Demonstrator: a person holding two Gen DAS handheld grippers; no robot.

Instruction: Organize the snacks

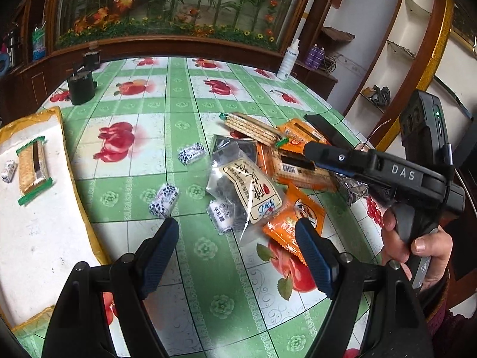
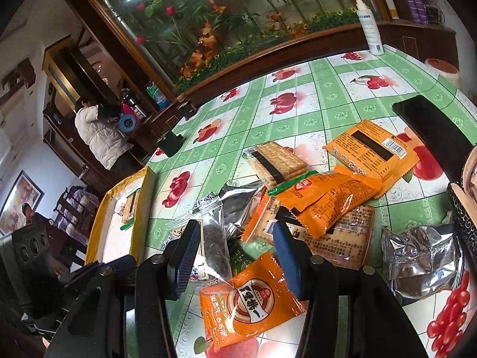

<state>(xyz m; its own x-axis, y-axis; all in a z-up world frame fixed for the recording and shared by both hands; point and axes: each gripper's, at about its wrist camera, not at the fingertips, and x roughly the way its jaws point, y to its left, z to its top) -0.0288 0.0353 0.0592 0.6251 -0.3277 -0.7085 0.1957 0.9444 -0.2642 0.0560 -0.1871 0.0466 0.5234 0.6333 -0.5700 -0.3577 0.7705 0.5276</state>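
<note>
Snack pile: a heap of wrapped snacks lies at the centre right of the left wrist view, topped by a clear packet with a cream label (image 1: pixel 243 192), orange foil biscuit packets (image 2: pixel 331 198) and a green-ended cracker sleeve (image 1: pixel 253 128).
Loose sweets: small blue-and-white wrapped candies (image 1: pixel 163 200) lie apart on the cloth, left of the pile.
Tray: a yellow-rimmed white tray (image 1: pixel 67 161) at the left edge holds one cracker pack (image 1: pixel 32 170) and one candy.
Surface: a green-and-white checked tablecloth with red fruit prints (image 1: pixel 190 268).
Room: dark wood cabinet with artificial flowers behind glass (image 1: pixel 167 6) in the upper frame; a white spray bottle (image 1: pixel 288 61) at the table's far edge.
Left gripper (image 1: pixel 237 231): spread wide, empty, tilted down over the cloth, near the pile's lower edge.
Right gripper (image 2: pixel 235 235): half spread above the pile, pads clear of the packets; a hand (image 1: pixel 417 244) grips its handle at lower right.
</note>
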